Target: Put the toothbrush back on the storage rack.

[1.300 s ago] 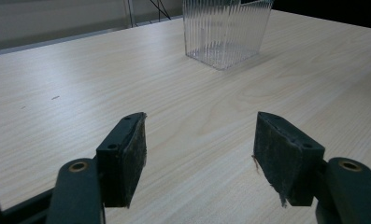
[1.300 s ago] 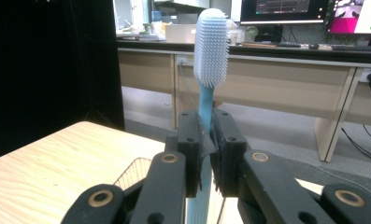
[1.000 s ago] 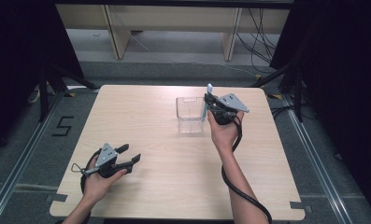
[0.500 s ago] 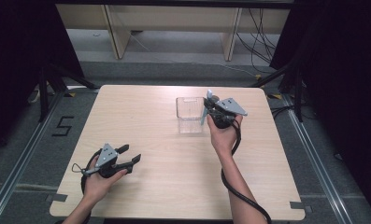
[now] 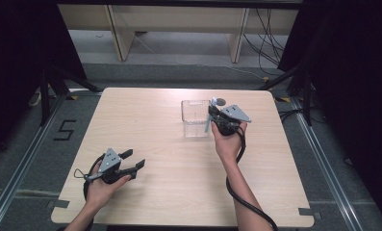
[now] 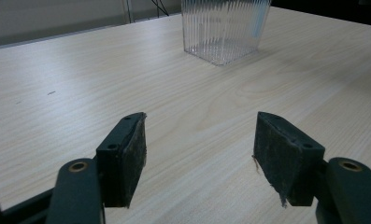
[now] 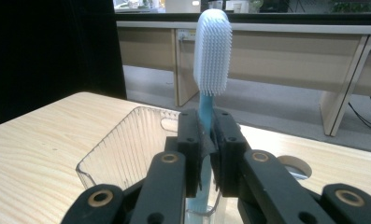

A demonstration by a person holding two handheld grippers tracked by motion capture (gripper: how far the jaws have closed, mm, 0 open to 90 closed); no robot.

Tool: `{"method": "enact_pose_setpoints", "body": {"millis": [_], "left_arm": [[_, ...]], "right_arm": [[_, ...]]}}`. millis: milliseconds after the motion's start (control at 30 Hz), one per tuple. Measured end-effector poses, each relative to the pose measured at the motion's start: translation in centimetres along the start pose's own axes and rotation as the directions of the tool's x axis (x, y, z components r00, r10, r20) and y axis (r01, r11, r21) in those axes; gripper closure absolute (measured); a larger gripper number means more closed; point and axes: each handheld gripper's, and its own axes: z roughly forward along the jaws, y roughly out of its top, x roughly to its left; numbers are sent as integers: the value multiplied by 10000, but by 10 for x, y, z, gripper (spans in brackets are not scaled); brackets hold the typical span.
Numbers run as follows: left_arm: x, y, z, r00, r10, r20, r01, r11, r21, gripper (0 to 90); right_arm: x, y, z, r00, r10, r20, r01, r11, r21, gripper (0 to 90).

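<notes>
Presently we list: one pale wooden counter (image 5: 145, 120); one clear ribbed container (image 5: 196, 118), far centre; one light blue toothbrush (image 7: 212, 56), upright, bristle head uppermost. The right gripper (image 5: 216, 117) clamps the toothbrush handle, its lower end at the container's right rim; whether it is already inside, we cannot tell. The left gripper (image 5: 131, 164) rests near left, jaws spread, holding nothing. We judge the brush picked up and brought over; seating and release remain.
</notes>
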Motion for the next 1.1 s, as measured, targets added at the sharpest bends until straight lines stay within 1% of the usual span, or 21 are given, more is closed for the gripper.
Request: {"method": "enact_pose_setpoints", "body": {"millis": [33, 67, 133, 167, 300, 367, 433, 500, 533, 600, 633, 700, 733, 800, 833, 867, 900, 933, 1000, 1033, 1100], "left_arm": [[0, 0, 0, 10000, 3, 0, -3, 10000, -14, 340], [0, 0, 0, 10000, 4, -5, -4, 10000, 2, 340], [0, 0, 0, 10000, 2, -18, -2, 10000, 30, 340], [0, 0, 0, 10000, 10, -15, -10, 10000, 11, 340], [0, 0, 0, 10000, 11, -7, -11, 10000, 16, 340], [0, 0, -1, 9999, 95, -73, -94, 9999, 132, 340], [0, 0, -1, 10000, 68, -65, -67, 9999, 123, 340], [0, 0, -1, 10000, 55, -66, -55, 9999, 124, 340], [0, 0, -1, 10000, 62, -62, -61, 9999, 126, 340], [1, 0, -1, 10000, 65, -65, -64, 9999, 118, 340], [1, 0, -1, 10000, 66, -66, -65, 9999, 114, 340], [0, -1, -1, 10000, -3, -50, 3, 10000, 75, 340], [1, 0, -1, 10000, 46, -65, -45, 9999, 98, 340], [1, 0, -1, 10000, 57, -65, -56, 9999, 103, 340], [1, 0, -1, 10000, 58, -61, -58, 9999, 114, 340], [1, -1, -1, 10000, 59, -58, -58, 9999, 115, 340], [1, -1, -1, 10000, 51, -59, -50, 9999, 117, 340], [1, -1, -1, 10000, 34, -64, -33, 9999, 122, 340], [1, -1, -1, 10000, -7, -44, 7, 10000, 71, 340], [1, -2, -1, 10000, -57, 7, 57, 10000, -8, 339], [1, -2, -1, 10000, -63, -9, 63, 10000, -15, 338]], "right_arm": [[-1, -1, 2, 9999, -66, -94, 65, 9998, -181, 832], [-2, -2, 3, 9998, -176, -81, 174, 9997, -194, 832], [-2, -3, 2, 10000, -83, 5, 83, 9999, -91, 831], [-3, -4, 3, 9998, -191, 50, 192, 9997, -173, 831], [-3, -7, 3, 10000, -6, 16, 6, 10000, -3, 831], [-4, -8, 4, 9999, -143, -66, 144, 9999, 30, 831], [-4, -11, 5, 9999, -99, 79, 99, 9999, -20, 831], [-5, -12, 6, 9998, -187, 21, 187, 9998, 36, 831], [-4, -13, 5, 9999, 30, 99, -31, 10000, 95, 831], [-5, -14, 6, 9996, -250, 118, 250, 9997, 60, 830], [-4, -15, 6, 10000, -11, 39, 11, 9999, 112, 829], [-4, -15, 6, 10000, -21, 44, 20, 9999, 120, 828], [-5, -15, 6, 9999, -158, 53, 157, 9998, 78, 827], [-5, -15, 6, 9999, -144, 62, 144, 9999, 73, 820], [-4, -15, 6, 10000, 42, 43, -43, 9999, 110, 809], [-5, -15, 6, 9999, -112, 94, 111, 9999, 58, 792], [-4, -15, 5, 9998, 110, 166, -112, 9999, 107, 765], [-5, -15, 5, 9999, 58, 150, -59, 10000, 76, 739], [-3, -15, 3, 9991, 331, 247, -334, 9994, 134, 669], [-5, -15, 2, 9995, 194, 246, -196, 9998, 106, 626], [-5, -16, 1, 9992, 285, 281, -291, 9994, 195, 561]]}}
